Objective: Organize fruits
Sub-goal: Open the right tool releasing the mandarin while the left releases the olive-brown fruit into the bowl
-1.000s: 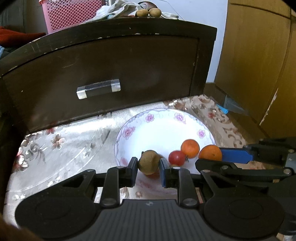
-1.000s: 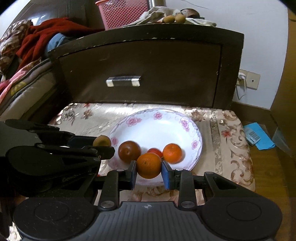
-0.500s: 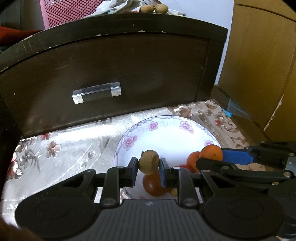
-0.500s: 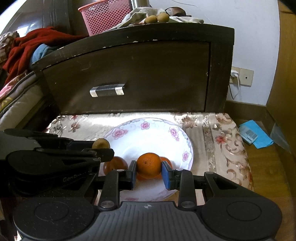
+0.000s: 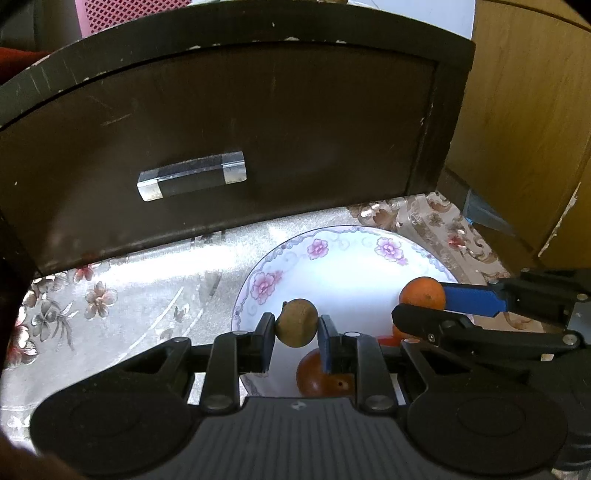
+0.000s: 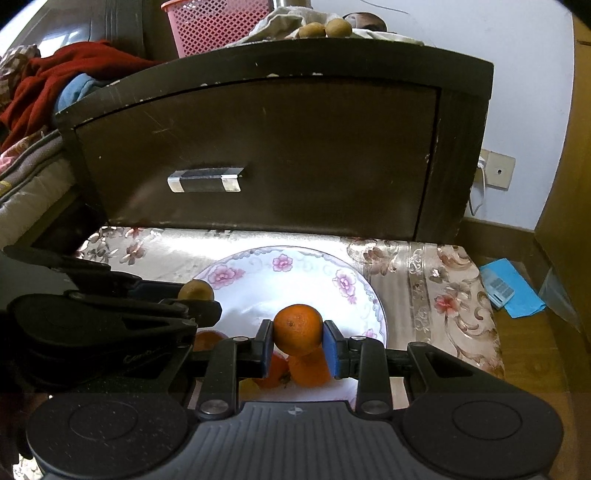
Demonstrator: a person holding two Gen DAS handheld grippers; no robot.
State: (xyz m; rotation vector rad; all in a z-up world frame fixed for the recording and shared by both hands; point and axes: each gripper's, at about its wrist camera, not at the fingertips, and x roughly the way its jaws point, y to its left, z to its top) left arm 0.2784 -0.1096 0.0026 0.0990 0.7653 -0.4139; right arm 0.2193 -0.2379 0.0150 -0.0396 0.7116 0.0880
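The left gripper (image 5: 297, 328) pinches a small round brown-skinned fruit (image 5: 296, 322) between its two pads, the fruit held above the near left rim of the white porcelain plate with pink flower print (image 5: 332, 266); just below and behind that gripper's right finger lies a dark red-orange round fruit (image 5: 314, 374) on the plate; to its right, well clear of it, the right gripper (image 6: 297, 345) is clamped on a round orange tangerine (image 6: 297, 328), likewise held over the plate's near half; under the tangerine, close behind the fingertips, more orange fruits (image 6: 308, 369) rest on the plate, partly hidden by the fingers; the plate sits on a shiny floral-patterned cloth (image 6: 424, 280) ahead of both grippers; beyond it stands a dark brown wooden drawer front with a clear bar handle (image 6: 205, 180); on top of that cabinet, far ahead, two more small brown fruits (image 6: 325, 28) lie beside a pink plastic mesh basket (image 6: 218, 22).
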